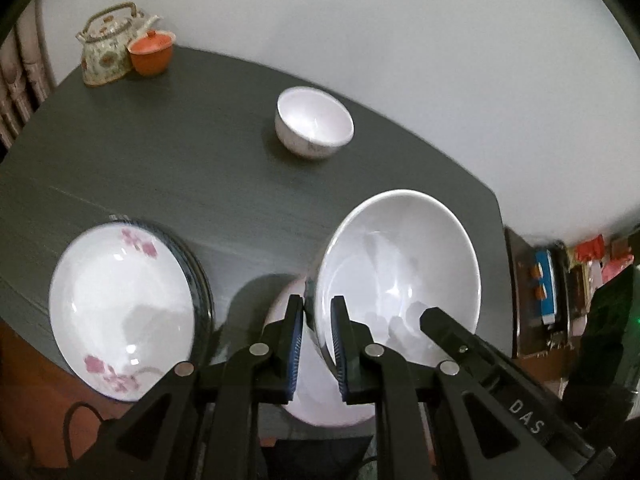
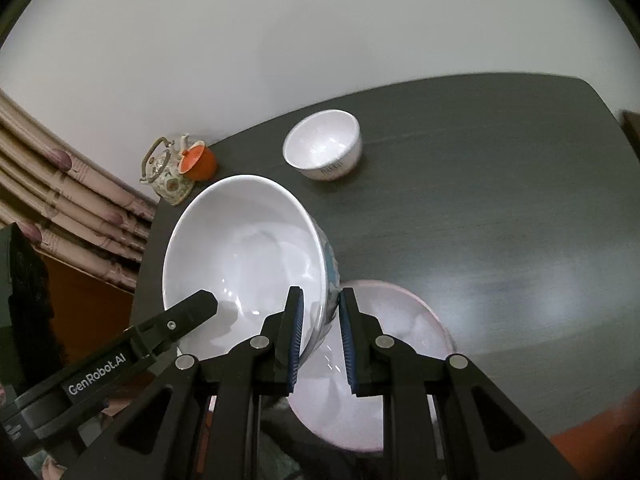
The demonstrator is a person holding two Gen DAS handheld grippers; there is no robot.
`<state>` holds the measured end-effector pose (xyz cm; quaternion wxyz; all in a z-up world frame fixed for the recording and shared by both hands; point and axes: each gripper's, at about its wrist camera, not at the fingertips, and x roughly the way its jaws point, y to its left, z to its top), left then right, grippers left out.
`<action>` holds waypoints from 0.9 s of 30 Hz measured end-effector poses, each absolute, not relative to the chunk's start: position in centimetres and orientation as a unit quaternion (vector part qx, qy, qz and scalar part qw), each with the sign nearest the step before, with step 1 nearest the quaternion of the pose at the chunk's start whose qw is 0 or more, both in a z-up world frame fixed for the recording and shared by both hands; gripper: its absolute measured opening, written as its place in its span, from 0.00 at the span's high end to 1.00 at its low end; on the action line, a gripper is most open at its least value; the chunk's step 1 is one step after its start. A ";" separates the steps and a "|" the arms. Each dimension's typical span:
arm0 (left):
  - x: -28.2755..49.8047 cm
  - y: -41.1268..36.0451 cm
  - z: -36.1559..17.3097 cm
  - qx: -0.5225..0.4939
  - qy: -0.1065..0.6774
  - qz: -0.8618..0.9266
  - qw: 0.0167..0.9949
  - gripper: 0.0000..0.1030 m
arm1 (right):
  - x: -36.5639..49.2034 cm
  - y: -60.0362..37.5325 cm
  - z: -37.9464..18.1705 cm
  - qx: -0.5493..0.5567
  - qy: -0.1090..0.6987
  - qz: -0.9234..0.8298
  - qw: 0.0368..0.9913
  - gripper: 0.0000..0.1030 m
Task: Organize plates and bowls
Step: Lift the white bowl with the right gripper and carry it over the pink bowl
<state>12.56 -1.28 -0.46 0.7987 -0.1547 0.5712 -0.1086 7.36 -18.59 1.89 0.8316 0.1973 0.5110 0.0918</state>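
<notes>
Glazed white ceramic fills the left wrist view: the large bowl (image 1: 396, 276) is tipped toward the camera, its near rim pinched between the jaws of the left gripper (image 1: 318, 344), one pad outside the wall and one inside, so that gripper is clamped on the bowl. The bowl looks lifted over a pale pink plate (image 1: 320, 400) lying on the dark grey table (image 1: 160, 160); whether the two touch I cannot tell. To the left, a flowered plate (image 1: 120, 312) sits on a dark-rimmed stack, and a small white bowl (image 1: 314, 122) stands well apart, farther back. A patterned teapot (image 1: 106, 46) and an orange lidded cup (image 1: 151, 53) stand touching at the far corner. In the right wrist view the same large bowl (image 2: 240, 256) shows a blue pattern on its outer wall, and the right gripper (image 2: 320, 340) is likewise closed over the rim on the opposite side, with the pink plate (image 2: 380, 360) beneath. The small bowl (image 2: 322, 144) stands beyond. By its look this bowl is rigid, fairly heavy, slick and breakable; a rim pinch at two opposite points seems sensible, but the glaze gives the pads little friction, so tilt could let it slide. Lower it gently to avoid chipping.
</notes>
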 end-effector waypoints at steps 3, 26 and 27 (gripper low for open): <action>11.7 -2.0 -2.0 -0.147 0.588 -0.108 0.788 0.86 | 6.1 -19.5 1.3 0.197 0.514 0.083 0.830 0.82; 10.6 -3.8 -7.2 -0.103 0.634 -0.080 0.762 0.86 | 3.9 -20.5 -5.9 0.190 0.578 0.058 0.791 0.81; 10.7 -3.8 -7.2 -0.102 0.635 -0.081 0.762 0.86 | 3.9 -20.5 -6.0 0.189 0.580 0.057 0.791 0.81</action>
